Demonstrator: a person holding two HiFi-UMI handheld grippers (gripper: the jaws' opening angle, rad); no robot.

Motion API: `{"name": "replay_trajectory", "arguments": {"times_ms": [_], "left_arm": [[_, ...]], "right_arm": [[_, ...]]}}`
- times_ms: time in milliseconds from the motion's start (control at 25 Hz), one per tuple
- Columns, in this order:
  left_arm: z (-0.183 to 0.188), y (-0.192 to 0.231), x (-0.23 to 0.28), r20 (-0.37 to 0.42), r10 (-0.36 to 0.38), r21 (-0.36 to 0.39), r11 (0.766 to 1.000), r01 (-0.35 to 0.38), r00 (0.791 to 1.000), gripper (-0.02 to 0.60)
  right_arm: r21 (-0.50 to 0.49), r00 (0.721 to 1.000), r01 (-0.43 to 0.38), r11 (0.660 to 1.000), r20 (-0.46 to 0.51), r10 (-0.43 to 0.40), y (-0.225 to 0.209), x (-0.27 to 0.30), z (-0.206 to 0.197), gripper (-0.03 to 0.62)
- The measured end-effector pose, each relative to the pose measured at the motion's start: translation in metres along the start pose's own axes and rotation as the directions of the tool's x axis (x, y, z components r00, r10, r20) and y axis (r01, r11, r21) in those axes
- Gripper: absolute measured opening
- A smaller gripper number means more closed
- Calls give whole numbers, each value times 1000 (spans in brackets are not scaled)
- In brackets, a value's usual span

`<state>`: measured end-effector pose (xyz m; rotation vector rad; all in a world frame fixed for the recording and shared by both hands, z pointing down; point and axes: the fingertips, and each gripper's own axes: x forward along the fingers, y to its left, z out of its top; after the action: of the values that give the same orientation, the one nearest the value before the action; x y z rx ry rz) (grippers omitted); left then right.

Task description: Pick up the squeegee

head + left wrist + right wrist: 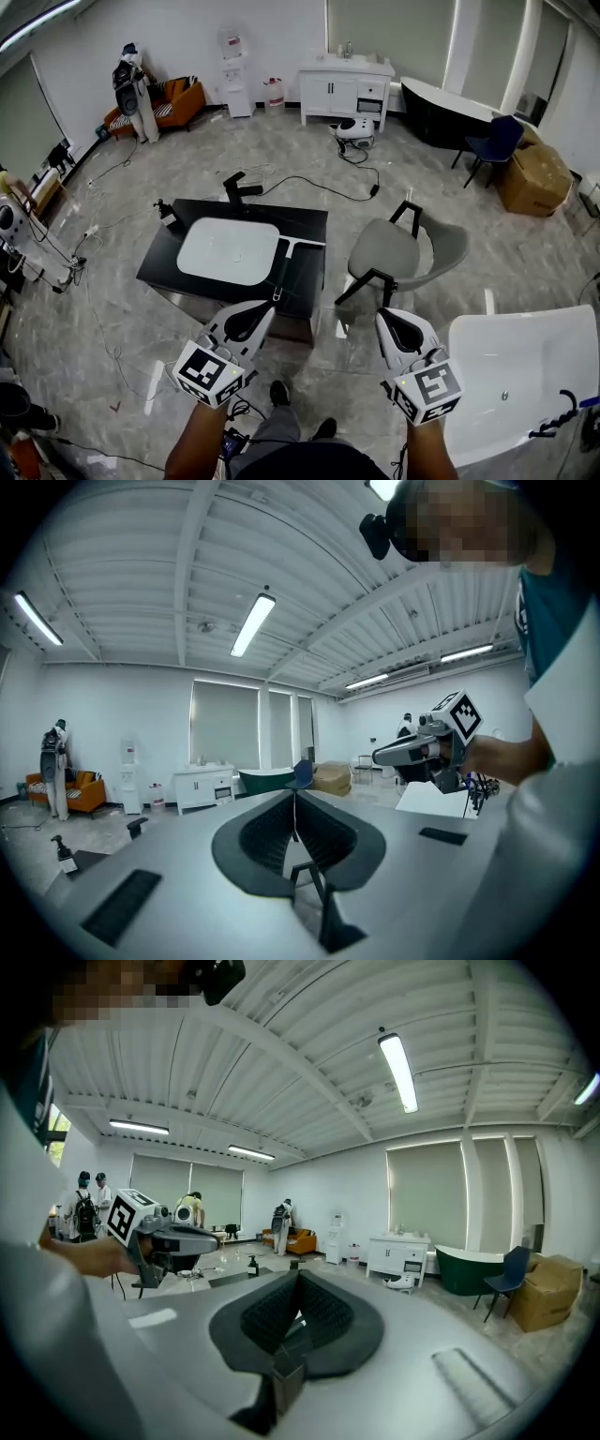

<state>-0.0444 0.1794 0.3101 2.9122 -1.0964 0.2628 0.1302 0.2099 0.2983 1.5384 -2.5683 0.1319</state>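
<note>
- The squeegee (286, 264) is seen lying flat on the black bench (309, 221), just beside the right edge of the white basin (230, 251). Its blade is at the far end and its handle points back toward the person.
- Nothing is held. The left hand-held gripper (266, 309) is shown with its jaws closed together and nothing between them.
- The right hand-held gripper (385, 317) is likewise seen closed and empty.
- Both are held out in front of the person, short of the bench. The left one is the nearer to the squeegee's handle, while the right one is well apart from it.
- The task is judged to be at its very start: no contact has been made.
- Left to be done: the jaws are to be opened, the handle reached and gripped, and the squeegee lifted.
</note>
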Motion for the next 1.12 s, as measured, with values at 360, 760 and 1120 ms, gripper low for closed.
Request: {"name": "replay_trajectory", "arguments": {"times_ms": [360,760,1120], "left_arm": [[6,62,55,-3,-101,12,995,101,995,6],[4,142,101,-9,-188,-2,982,188,982,6],[-27,197,126,-42,-178,-56,983,176,983,6]], "right_arm": [[10,996,85,996,-10,-85,-22,61,14,9],[6,984,174,985,-32,-173,-39,140,33,9],[6,986,151,989,-68,-150,-48,207,29,9]]}}
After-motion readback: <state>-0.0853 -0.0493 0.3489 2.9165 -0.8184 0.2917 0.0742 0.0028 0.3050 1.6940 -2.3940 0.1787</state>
